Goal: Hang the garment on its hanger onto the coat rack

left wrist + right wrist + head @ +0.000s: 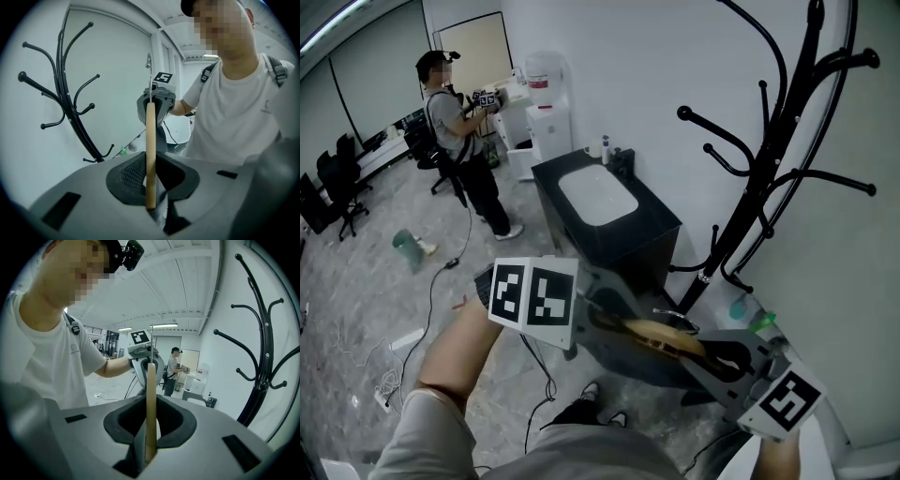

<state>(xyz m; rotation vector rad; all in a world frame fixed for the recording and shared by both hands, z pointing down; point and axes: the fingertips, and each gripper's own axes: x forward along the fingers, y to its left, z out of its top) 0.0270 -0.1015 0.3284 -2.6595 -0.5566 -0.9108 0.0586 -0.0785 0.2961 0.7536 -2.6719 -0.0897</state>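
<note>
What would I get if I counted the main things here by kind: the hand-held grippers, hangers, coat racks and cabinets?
Grippers: 2 (left gripper, right gripper, each with its fingers closed on one end of the hanger)
Wooden hanger: 1
Black coat rack: 1
Black cabinet: 1
Total: 5
</note>
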